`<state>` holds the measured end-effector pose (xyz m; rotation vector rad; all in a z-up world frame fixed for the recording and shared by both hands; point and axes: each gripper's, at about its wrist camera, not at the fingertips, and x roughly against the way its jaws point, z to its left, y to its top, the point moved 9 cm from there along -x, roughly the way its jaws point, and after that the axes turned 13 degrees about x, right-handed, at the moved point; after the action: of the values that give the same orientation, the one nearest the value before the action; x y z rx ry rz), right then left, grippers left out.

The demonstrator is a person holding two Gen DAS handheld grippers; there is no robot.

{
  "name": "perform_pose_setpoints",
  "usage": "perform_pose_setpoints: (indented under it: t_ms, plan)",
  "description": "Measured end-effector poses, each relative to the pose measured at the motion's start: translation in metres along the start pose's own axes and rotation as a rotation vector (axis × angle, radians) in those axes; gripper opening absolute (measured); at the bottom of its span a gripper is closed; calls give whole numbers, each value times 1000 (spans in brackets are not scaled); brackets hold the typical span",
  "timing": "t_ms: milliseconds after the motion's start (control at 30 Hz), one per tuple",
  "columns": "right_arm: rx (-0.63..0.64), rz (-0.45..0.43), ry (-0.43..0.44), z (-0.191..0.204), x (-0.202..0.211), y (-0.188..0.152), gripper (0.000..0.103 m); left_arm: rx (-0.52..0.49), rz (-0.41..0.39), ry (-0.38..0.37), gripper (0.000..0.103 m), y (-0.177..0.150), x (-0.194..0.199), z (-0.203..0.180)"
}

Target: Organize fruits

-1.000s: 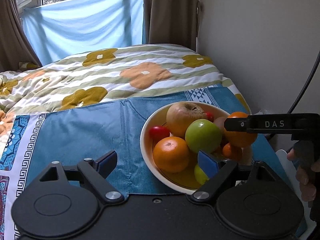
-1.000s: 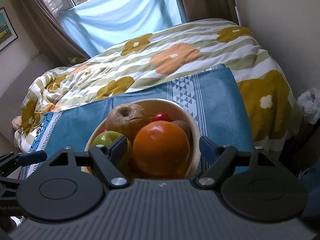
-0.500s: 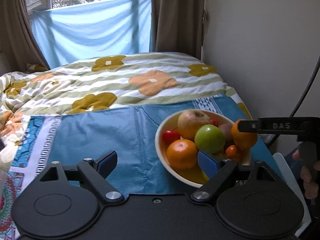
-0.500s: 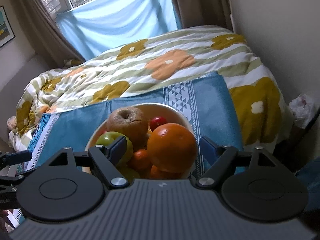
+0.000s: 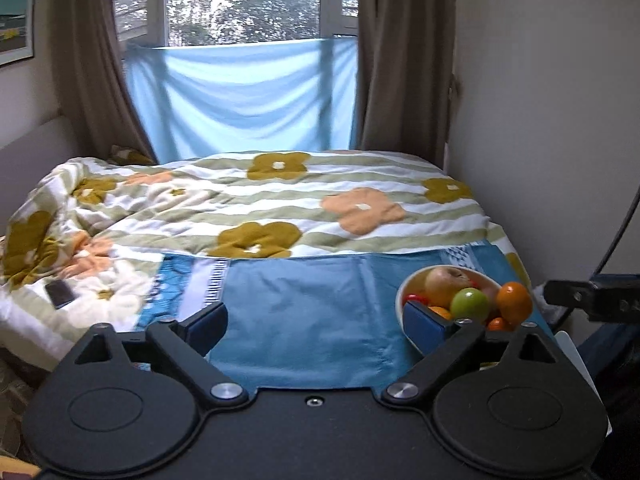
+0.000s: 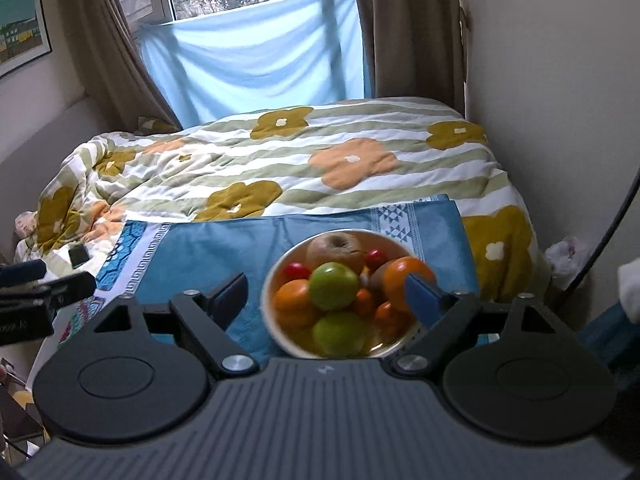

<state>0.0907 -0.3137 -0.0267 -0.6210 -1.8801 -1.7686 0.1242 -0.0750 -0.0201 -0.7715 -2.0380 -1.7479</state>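
On the bed (image 6: 280, 152), with its flowered quilt, lies a blue cloth (image 6: 224, 248) across the near end, and the bowl (image 6: 269, 308) stands on the right part of that cloth. I take the bowl as the landmark. Every fruit in sight sits inside it: a brownish apple (image 6: 335, 247) at the far side, a green apple (image 6: 334, 285) in the middle, a big orange (image 6: 404, 280) at the right rim, another orange (image 6: 291, 300) at the left, a second green fruit (image 6: 340, 330) at the near side, and small red fruits (image 6: 295, 270) between them. Left of the bowl the cloth is bare, with no fruit on it, and further left a dark phone (image 6: 79, 256) lies on the quilt.

By my judgement the gathering is done, or very nearly; nothing loose is left to collect as far as these views reach.

Above the bowl's near rim, the right gripper (image 6: 325, 296) hangs with its jaws spread wide and nothing between them; they have just been opening. Left of the bowl, over the bare cloth, the left gripper (image 5: 316, 322) is likewise wide and empty, its jaws having just opened further.
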Motion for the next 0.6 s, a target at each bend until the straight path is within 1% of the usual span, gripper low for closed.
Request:
perform_pose_setpoints:
  t_ms: [67,100,267,333,467,600]
  plan:
    - [18,2,-19,14,12,-2,103,6,-4,4,100,0,10,11]
    - [29,-1,-33,21,17,-3,103,8,-4,5,102,-1,14,15]
    - [73,-5,-98,43,33,-13,103,5,-2,21,103,-11,28,30]
    - [76,10,-110,48,36,-20,103,-5,-9,31,103,-17,33,34]
    - [63,32,-116,53,36,-32,103,-8,-5,29,103,-25,37,38]
    - [60,40,-123,57,38,-35,103,-10,0,24,103,-28,39,39]
